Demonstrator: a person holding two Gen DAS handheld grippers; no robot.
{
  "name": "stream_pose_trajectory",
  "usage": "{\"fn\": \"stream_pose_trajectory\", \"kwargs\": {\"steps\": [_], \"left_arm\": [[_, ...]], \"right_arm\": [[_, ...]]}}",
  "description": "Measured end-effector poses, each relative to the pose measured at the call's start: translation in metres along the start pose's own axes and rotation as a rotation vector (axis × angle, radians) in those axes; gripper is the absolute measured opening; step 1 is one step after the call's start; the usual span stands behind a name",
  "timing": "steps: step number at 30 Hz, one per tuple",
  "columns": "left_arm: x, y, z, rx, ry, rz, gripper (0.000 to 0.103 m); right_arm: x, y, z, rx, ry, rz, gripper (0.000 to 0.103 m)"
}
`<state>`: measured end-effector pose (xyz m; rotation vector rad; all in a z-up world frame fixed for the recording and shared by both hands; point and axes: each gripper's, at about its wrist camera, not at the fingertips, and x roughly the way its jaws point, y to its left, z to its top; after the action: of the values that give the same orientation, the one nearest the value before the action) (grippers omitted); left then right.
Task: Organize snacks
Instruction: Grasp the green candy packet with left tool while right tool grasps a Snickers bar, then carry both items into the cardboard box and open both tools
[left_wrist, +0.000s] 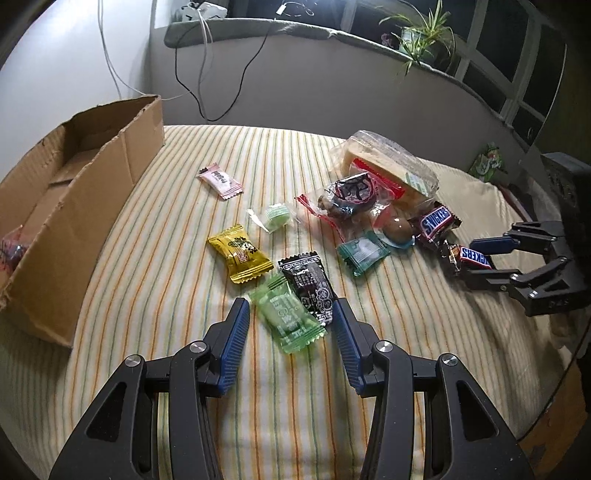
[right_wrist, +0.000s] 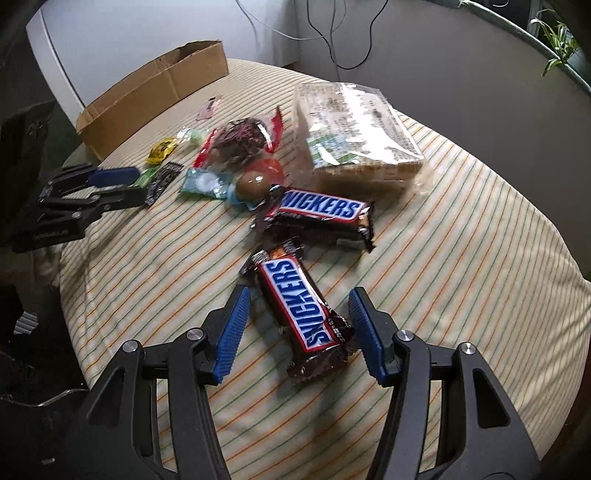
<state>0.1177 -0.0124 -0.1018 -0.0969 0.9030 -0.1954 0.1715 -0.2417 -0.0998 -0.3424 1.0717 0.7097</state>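
Both tongs stand released: left tongs straddle the green candy, right tongs the near Snickers bar — clench across each wrapper's middle, then lift.

"SNICKERS" stands in blue letters on the near bar and the farther bar

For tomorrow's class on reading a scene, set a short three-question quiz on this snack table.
1. True or false: the right tongs are clamped on the nearer Snickers bar.
2. Which wrapper lies between the left tongs' pads: A yellow, B light green, C pink?
3. Fill in: the cardboard ___ stands at the table's edge.

Key: 1 false, the pads stand apart from it. 2 B, the light green wrapper. 3 box.
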Motion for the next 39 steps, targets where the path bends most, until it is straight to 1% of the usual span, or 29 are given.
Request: {"fn": "stream_pose_trajectory", "kwargs": {"steps": [1,2,4,6,12,15,16,17,18,19,20,26,30,39], "left_arm": [[0.001,0.001,0.001,-0.001,0.001,0.002,0.045],[0.000,0.001,0.001,-0.001,0.001,0.004,0.041],[0.000,0.003,0.000,0.005,0.000,0.013,0.036],[-0.001,0.004,0.000,0.012,0.001,0.018,0.032],[0.001,0.001,0.001,0.041,0.010,0.038,0.032],[0.002,-0.004,-0.001,0.084,0.005,0.053,0.032],[0.001,-0.004,-0.002,0.096,0.004,0.056,0.031],[0.001,-0.005,-0.003,0.103,0.004,0.061,0.027],[0.000,-0.005,-0.003,0.114,0.002,0.073,0.022],[0.000,-0.004,-0.003,0.117,0.001,0.075,0.022],[0.000,-0.003,-0.003,0.114,0.000,0.070,0.022],[-0.003,0.000,-0.004,0.093,-0.016,0.059,0.020],[-0.010,0.005,-0.006,0.059,-0.029,0.035,0.020],[-0.038,0.014,-0.003,0.025,-0.097,0.014,0.020]], "right_arm": [[-0.001,0.002,-0.001,-0.002,-0.002,0.004,0.058],[-0.001,0.005,-0.002,-0.004,-0.002,0.009,0.055],[-0.001,0.010,-0.004,-0.014,0.000,-0.002,0.052],[0.002,0.013,-0.004,-0.021,0.003,-0.017,0.052],[0.007,0.018,0.000,-0.039,0.002,-0.058,0.052],[0.009,0.023,0.001,-0.054,0.004,-0.086,0.050],[0.010,0.024,0.001,-0.058,0.003,-0.095,0.045],[0.010,0.025,0.002,-0.061,0.002,-0.101,0.039],[0.009,0.025,0.002,-0.056,0.002,-0.096,0.038],[0.008,0.024,0.001,-0.049,0.003,-0.092,0.032],[0.008,0.024,0.001,-0.045,0.004,-0.094,0.030],[0.005,0.022,-0.003,-0.009,-0.002,-0.100,0.030],[-0.001,0.024,-0.008,0.007,-0.008,-0.105,0.030],[-0.024,0.031,-0.003,0.036,-0.062,-0.112,0.030]]}}
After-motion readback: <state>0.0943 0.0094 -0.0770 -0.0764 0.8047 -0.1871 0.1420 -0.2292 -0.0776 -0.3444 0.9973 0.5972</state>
